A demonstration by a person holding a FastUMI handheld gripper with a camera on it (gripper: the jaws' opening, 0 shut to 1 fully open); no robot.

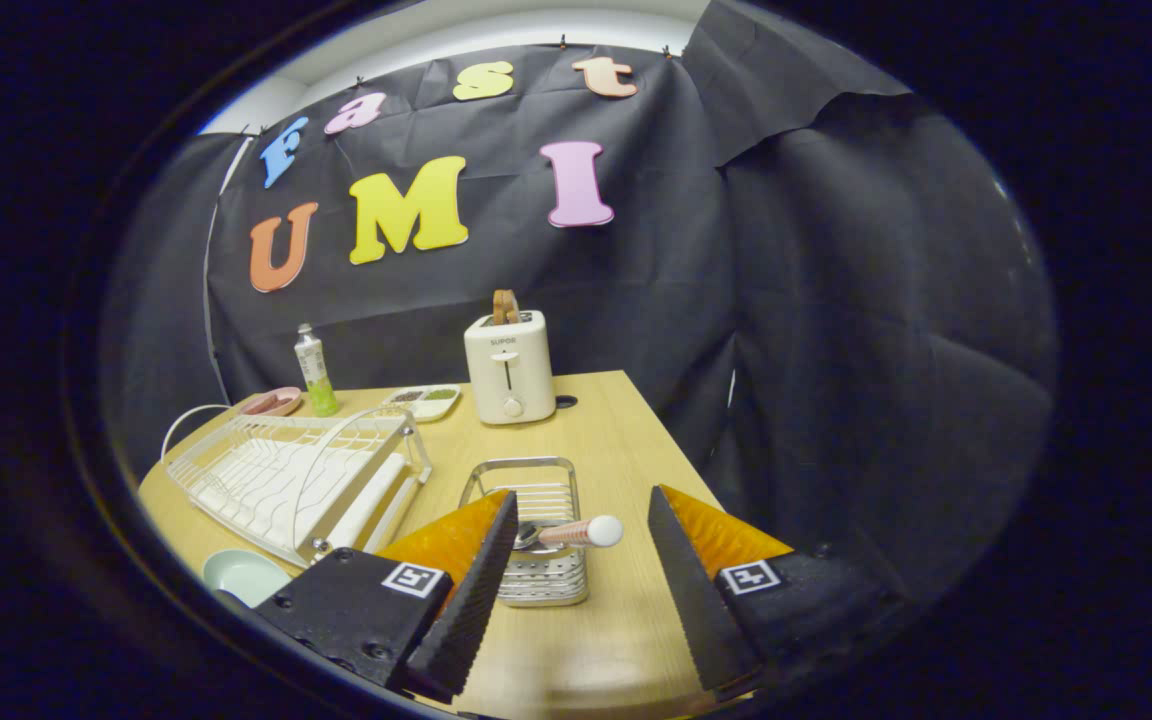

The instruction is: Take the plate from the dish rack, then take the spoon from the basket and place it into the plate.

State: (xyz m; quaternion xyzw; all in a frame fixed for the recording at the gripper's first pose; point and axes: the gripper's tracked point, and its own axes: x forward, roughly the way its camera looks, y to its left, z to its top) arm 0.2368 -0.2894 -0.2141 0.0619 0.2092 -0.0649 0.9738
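My gripper (581, 510) is open above the wooden table (616, 440), its fingers spread wide with nothing held. Between and just ahead of the fingers stands a small metal basket (534, 535). A spoon (576, 532) with a pinkish handle and a white ball end lies across the basket's rim, its end pointing toward the right finger. Beside the left finger, by the table's near edge, sits a pale green plate (241, 575). Beyond the plate stands the white wire dish rack (296, 480), with no dishes in it.
A cream toaster (509, 368) with a bread slice stands beyond the basket. A green bottle (315, 372), a pink dish (273, 402) and a small divided tray (424, 401) sit at the table's far side. The table's right edge runs close to the right finger.
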